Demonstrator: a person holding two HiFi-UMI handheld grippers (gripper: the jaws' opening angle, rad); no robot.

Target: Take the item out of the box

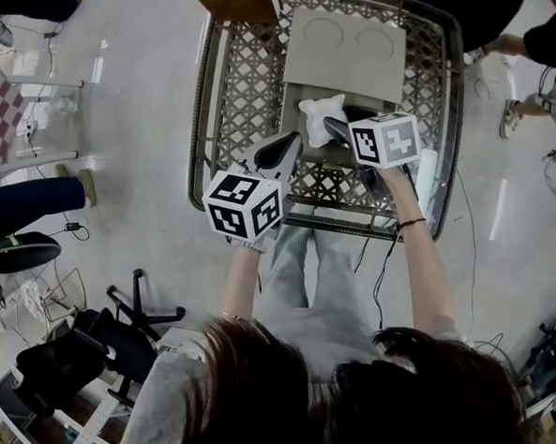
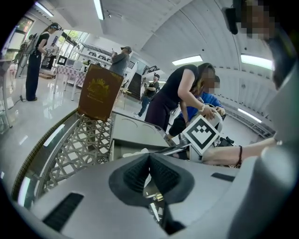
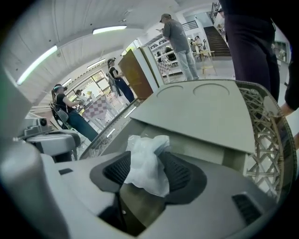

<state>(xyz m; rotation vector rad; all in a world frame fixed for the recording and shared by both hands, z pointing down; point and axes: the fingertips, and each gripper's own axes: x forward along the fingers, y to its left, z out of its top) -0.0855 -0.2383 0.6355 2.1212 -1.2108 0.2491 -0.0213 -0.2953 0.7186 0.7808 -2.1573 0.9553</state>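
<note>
- Jaws on the right gripper (image 3: 149,159) are spread wide, one pad on each side of the white bag (image 3: 145,163). The bag sits loosely between them and may brush the pads, but it is not being squeezed.
- Over on the left gripper (image 2: 149,158), the jaws are pressed together at the tips with nothing between them. It hangs just in front of the box (image 1: 343,48), beside its partner.
- As for the item, the white bag rises from the box's open front edge under the raised flap, with the box itself sitting in the lattice basket (image 1: 241,78).
- It looks like thin, crumpled plastic film, so I'd expect it to be light, soft and easily crushed, and a bit slick.
- Best bet is to pinch the bunched top that stands clear of the box. A loose fold there could slip free, so take plenty of film.
</note>
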